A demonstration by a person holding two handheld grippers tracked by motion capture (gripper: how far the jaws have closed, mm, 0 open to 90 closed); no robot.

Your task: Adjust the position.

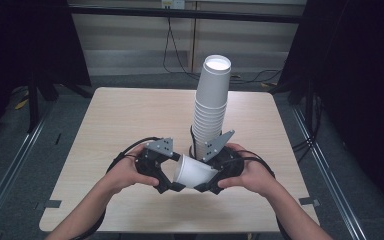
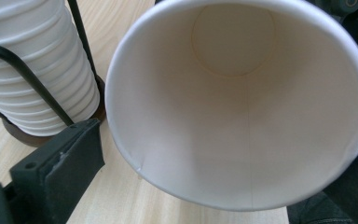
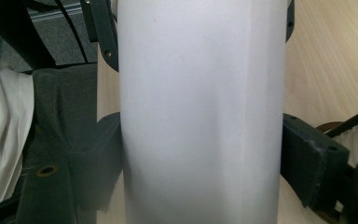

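Lab: black curtains, floor rails

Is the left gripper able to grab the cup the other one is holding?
Probably yes. The cup lies sideways in the right gripper, its open mouth facing the left gripper, whose jaws sit open right at the rim.

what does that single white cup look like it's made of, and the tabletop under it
Single white cup: likely paper, matte white, with a thin rolled rim, a straight wall seam and a disc bottom seen in the left gripper view. Tabletop: pale wood-grain surface with a low sheen, possibly laminate over board; the look leaves that open.
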